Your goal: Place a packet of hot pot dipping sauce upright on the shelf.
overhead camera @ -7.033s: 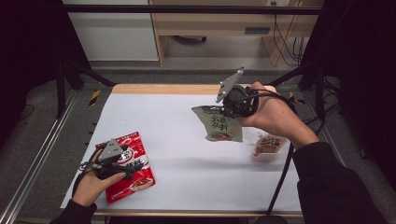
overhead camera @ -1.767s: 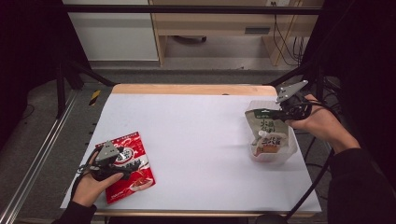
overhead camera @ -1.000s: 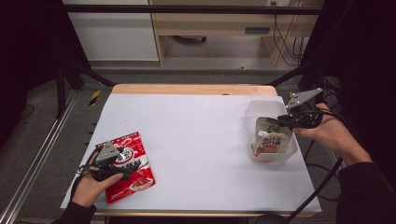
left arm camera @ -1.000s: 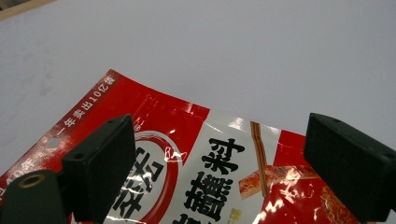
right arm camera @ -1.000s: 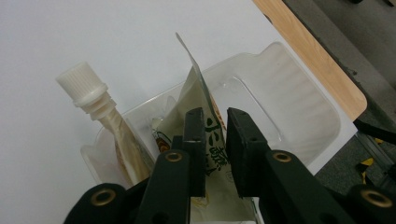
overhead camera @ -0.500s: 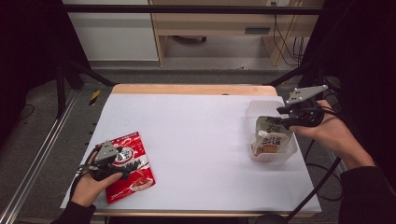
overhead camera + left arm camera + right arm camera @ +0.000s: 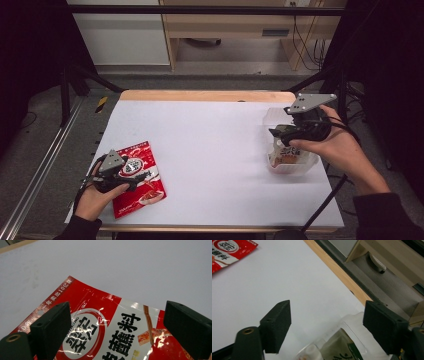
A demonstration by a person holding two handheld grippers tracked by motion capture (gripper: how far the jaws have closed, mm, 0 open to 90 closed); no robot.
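Observation:
A red snack packet (image 7: 139, 181) lies flat at the table's front left. My left gripper (image 7: 140, 176) rests over the red packet (image 7: 107, 327) with its jaws wide apart, so the left gripper (image 7: 117, 308) is open. At the right, a green and white pouch (image 7: 285, 152) stands in a clear plastic container (image 7: 295, 167). My right gripper (image 7: 276, 134) hovers just above the pouch. The right gripper (image 7: 328, 306) has just been opening its jaws, and nothing is between them. The pouch (image 7: 344, 348) and the container's rim (image 7: 354, 317) lie below the jaws.
The white table top (image 7: 210, 145) has a wooden far edge (image 7: 205, 95). A grey floor and a wooden cabinet (image 7: 225, 25) lie beyond it. The red packet (image 7: 229, 250) shows far off across the table in the right gripper view.
My right gripper's jaws have spread and let go of the pouch, which now stands in the container. That gripper has lifted a little and shifted left. The left hand has stayed put.

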